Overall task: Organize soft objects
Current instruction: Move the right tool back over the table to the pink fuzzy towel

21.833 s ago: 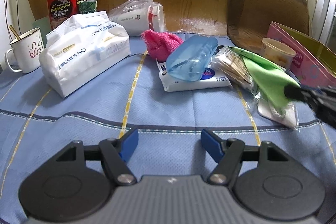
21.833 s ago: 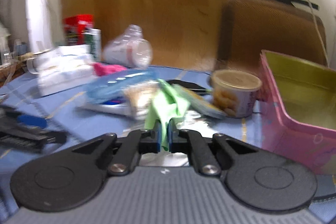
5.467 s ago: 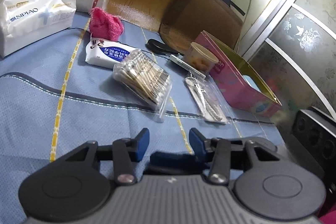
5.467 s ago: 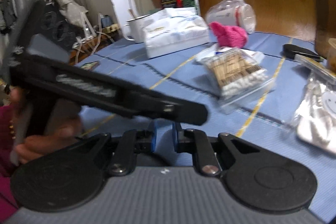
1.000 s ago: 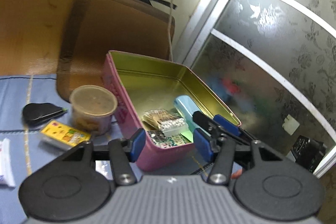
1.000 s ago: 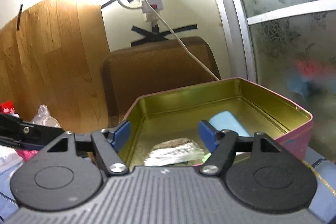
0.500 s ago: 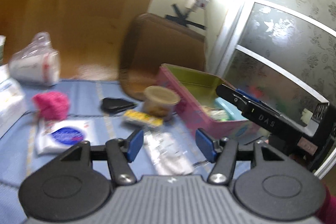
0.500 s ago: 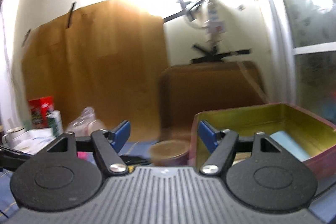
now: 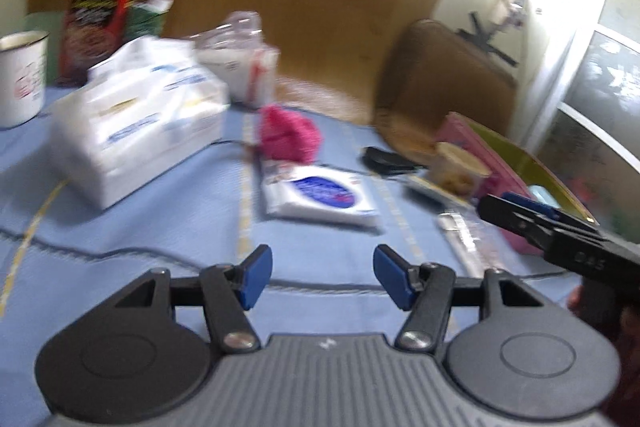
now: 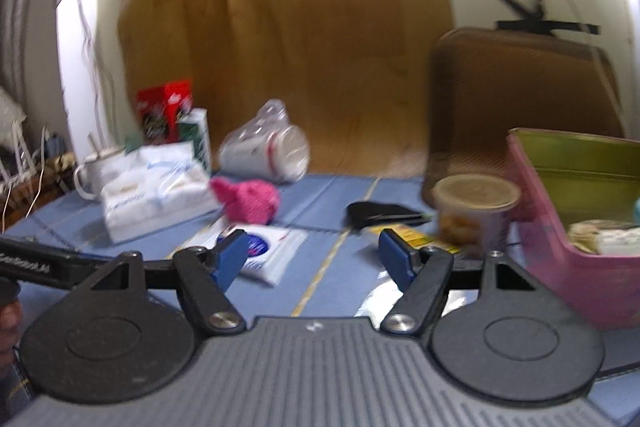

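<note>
My left gripper (image 9: 324,275) hangs open over the blue tablecloth (image 9: 120,267) with nothing between its blue pads. Ahead of it lie a white and blue wet-wipes pack (image 9: 322,197) and a pink fluffy cloth (image 9: 290,133). A big white tissue pack (image 9: 136,119) sits to the left. My right gripper (image 10: 312,259) is open and empty too, and the wipes pack (image 10: 272,247) and pink cloth (image 10: 248,201) lie beyond it. The open pink tin (image 10: 560,211) at the right holds a bag of cotton swabs (image 10: 600,235).
A lidded snack cup (image 10: 474,211), a black pouch (image 10: 380,213) and a yellow packet stand beside the tin. A clear packet (image 9: 464,243) lies near the front. At the back are a red tin (image 9: 104,11), a mug (image 9: 20,79), a wrapped cup (image 9: 244,67) and a brown chair back (image 10: 520,87).
Both views have swung left, away from the pink tin's inside and toward the table's middle. The left gripper has dropped lower and its jaws stand a little wider.
</note>
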The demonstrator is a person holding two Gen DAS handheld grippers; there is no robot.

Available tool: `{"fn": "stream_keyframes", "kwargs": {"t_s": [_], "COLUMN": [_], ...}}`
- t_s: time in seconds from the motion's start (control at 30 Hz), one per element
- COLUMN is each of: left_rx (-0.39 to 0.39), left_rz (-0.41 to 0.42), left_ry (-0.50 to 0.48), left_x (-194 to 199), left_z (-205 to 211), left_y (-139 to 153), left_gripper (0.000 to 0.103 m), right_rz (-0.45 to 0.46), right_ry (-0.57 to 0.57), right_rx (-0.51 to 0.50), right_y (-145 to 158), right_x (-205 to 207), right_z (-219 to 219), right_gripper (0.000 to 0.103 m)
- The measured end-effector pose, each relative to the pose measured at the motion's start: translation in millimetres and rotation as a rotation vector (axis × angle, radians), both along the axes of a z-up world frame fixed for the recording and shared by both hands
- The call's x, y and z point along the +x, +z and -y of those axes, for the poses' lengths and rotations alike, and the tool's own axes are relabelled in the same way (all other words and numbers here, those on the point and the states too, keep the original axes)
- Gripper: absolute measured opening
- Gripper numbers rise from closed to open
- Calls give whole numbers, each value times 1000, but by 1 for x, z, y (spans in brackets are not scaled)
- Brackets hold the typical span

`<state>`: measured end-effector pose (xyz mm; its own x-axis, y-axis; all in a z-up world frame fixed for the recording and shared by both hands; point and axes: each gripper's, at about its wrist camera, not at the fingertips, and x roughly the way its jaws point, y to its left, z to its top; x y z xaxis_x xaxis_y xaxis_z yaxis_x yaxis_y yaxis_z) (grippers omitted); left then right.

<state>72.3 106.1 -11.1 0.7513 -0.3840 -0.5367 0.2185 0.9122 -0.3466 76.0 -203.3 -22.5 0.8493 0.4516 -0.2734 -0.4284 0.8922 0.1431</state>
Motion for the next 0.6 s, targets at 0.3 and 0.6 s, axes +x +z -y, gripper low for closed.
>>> {"fn": "stream_keyframes", "kwargs": {"t_s": [0.3, 0.6], "left_rx": [-93, -188], "left_rz": [-26, 9], "left_ry": [137, 154], "left_x": [15, 12], "left_z": [-46, -59], "left_y": [-20, -22], "left_gripper": [56, 56], "right_rz": [-77, -330], "right_ry": [144, 209], "right_rx": [-45, -34], "right_y": [2, -13], "right_x": [52, 167], "right_z": [-59, -130], "right_gripper": [74, 52]}}
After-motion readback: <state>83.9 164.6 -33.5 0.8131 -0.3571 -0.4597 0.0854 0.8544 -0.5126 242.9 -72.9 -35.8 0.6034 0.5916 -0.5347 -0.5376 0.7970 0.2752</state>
